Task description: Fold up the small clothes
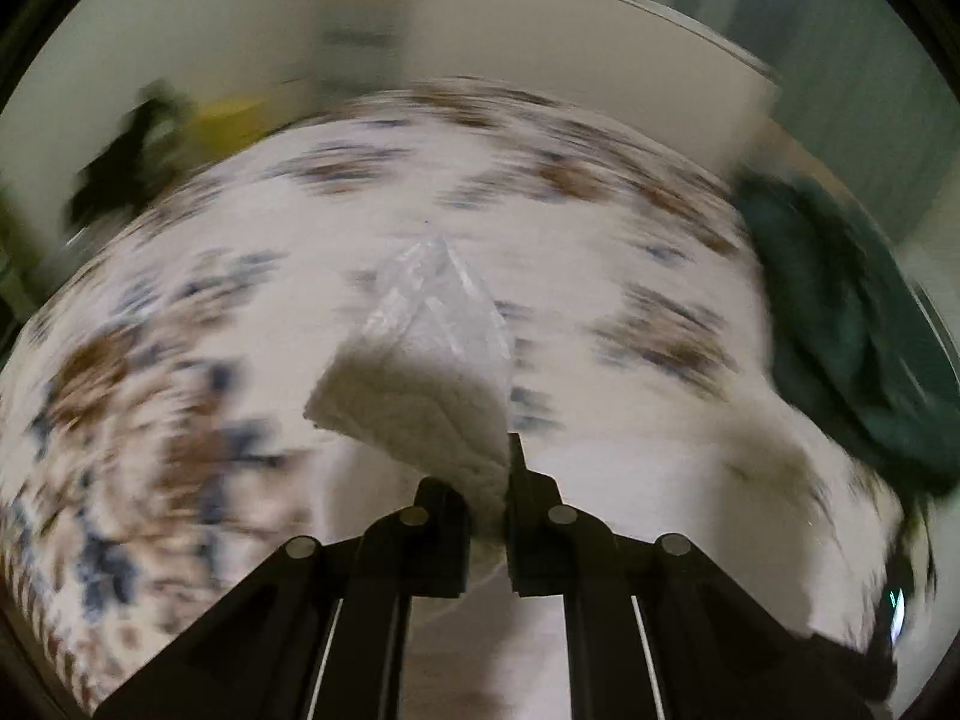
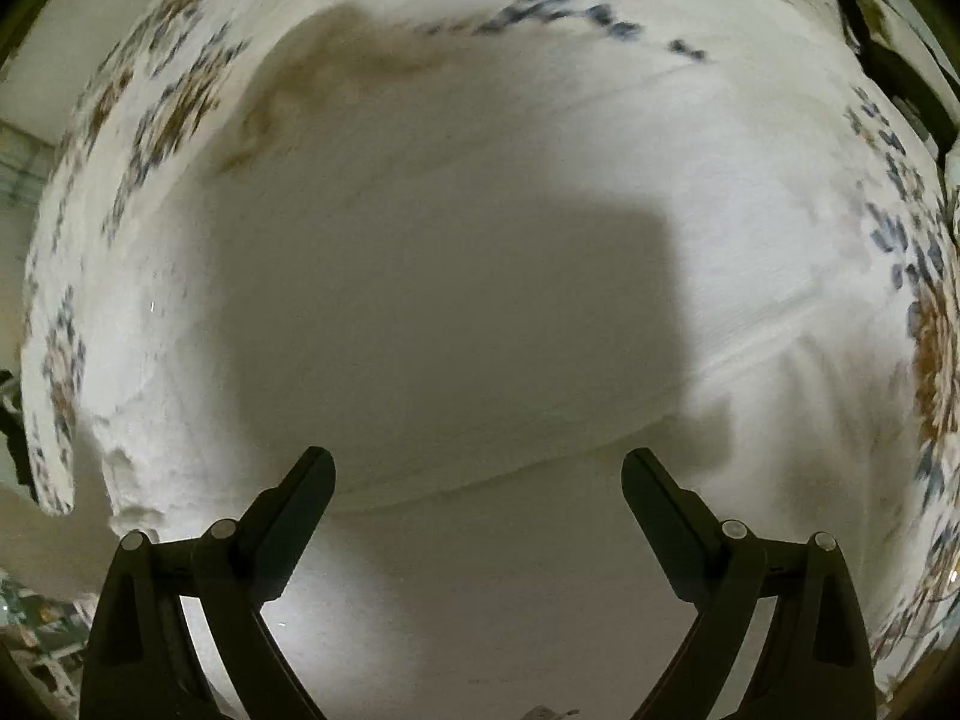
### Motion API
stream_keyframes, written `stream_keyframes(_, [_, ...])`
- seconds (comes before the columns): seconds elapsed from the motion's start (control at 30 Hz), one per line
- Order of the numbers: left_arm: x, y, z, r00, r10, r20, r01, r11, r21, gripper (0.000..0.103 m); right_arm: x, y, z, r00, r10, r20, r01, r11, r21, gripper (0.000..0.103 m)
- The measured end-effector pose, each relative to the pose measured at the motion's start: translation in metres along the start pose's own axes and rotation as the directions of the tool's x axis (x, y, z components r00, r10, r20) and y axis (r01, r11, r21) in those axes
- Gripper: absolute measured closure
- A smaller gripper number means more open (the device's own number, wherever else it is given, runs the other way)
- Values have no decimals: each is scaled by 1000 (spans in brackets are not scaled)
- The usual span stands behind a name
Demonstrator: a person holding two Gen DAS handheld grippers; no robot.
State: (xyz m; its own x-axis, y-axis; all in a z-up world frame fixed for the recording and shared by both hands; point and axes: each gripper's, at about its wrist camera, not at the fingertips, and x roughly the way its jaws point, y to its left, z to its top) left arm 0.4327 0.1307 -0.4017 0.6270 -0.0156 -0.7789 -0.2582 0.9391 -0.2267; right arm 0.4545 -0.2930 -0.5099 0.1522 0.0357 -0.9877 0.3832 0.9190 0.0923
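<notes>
Left wrist view: your left gripper (image 1: 507,483) has its fingers clamped on a corner of the white garment (image 1: 420,396) at frame centre, lifted over the floral bedspread (image 1: 600,252); your right gripper (image 2: 478,462) stands wide and empty above the remaining cloth, so the fold appears only begun.

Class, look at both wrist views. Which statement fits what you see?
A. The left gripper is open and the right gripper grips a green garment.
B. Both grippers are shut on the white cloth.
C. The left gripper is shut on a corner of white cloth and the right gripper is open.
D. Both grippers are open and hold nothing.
C: the left gripper pinches a corner of the white cloth, while the right gripper stands wide open above white fabric with nothing between its fingers.
</notes>
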Motion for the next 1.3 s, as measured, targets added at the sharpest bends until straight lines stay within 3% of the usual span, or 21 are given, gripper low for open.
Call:
stream_keyframes(0.1, [9, -98, -22, 993, -103, -50, 108, 990, 96, 97, -16, -46, 19, 1000, 19, 4, -19, 1000, 14, 5])
stream_keyframes(0.27, [40, -239, -73, 960, -220, -175, 247, 956, 155, 95, -33, -136, 59, 1000, 2, 7, -2, 1000, 30, 5])
stream_keyframes(0.37, [61, -298, -101, 948, -210, -240, 256, 950, 178, 92, -36, -176, 70, 1000, 13, -14, -13, 999, 33, 5])
stream_keyframes(0.4, [69, -314, -110, 953, -158, -260, 213, 957, 196, 92, -40, -193, 71, 999, 25, -23, -24, 999, 39, 5])
stream_keyframes(0.47, [70, -325, -117, 956, -147, -253, 197, 963, 185, 88, -41, -208, 75, 998, 53, -39, -51, 997, 59, 5])
stream_keyframes(0.5, [68, -324, -118, 957, -159, -243, 203, 965, 169, 82, -44, -219, 77, 996, 70, -47, -67, 996, 67, 5])
stream_keyframes(0.53, [64, -317, -117, 962, -164, -220, 199, 968, 150, 58, -50, -231, 81, 993, 101, -53, -97, 992, 81, 5])
stream_keyframes(0.57, [63, -321, -119, 966, -155, -209, 188, 971, 148, 21, -51, -226, 82, 991, 127, -52, -122, 988, 94, 5])
stream_keyframes(0.6, [58, -313, -117, 971, -142, -195, 171, 975, 140, 8, -55, -227, 85, 987, 155, -46, -150, 983, 104, 5])
stream_keyframes(0.63, [54, -307, -117, 975, -130, -179, 155, 978, 136, 3, -61, -231, 90, 980, 196, -36, -191, 975, 111, 5])
stream_keyframes(0.73, [28, -269, -113, 996, 10, -87, 3, 989, 146, 3, -71, -229, 104, 954, 298, -16, -295, 949, 112, 5])
stream_keyframes(0.8, [18, -242, -111, 993, 111, -41, -104, 984, 143, 3, -63, -212, 120, 927, 373, -28, -369, 924, 99, 5])
stream_keyframes(0.83, [12, -221, -109, 983, 184, -26, -179, 975, 131, 3, -57, -201, 127, 916, 400, -39, -395, 914, 94, 5])
stream_keyframes(0.9, [7, -187, -111, 969, 247, -29, -243, 965, 98, 3, -35, -168, 140, 904, 422, -66, -417, 906, 77, 5])
stream_keyframes(1.03, [7, -133, -121, 920, 384, -77, -380, 923, 63, 3, 14, -115, 156, 906, 390, -163, -395, 919, -1, 8])
stream_keyframes(1.07, [7, -121, -125, 909, 408, -90, -405, 913, 51, 3, 22, -107, 153, 910, 369, -190, -381, 924, -33, 25])
stream_keyframes(1.13, [5, -102, -132, 893, 437, -112, -437, 899, 24, 3, 36, -87, 147, 935, 264, -236, -297, 948, -117, 96])
stream_keyframes(1.17, [4, -93, -135, 887, 444, -124, -448, 894, 2, 3, 36, -84, 142, 944, 240, -226, -275, 951, -140, 103])
stream_keyframes(1.3, [1, -73, -142, 876, 461, -143, -473, 879, -61, 3, -1, -88, 138, 980, 194, -44, -199, 959, -200, 103])
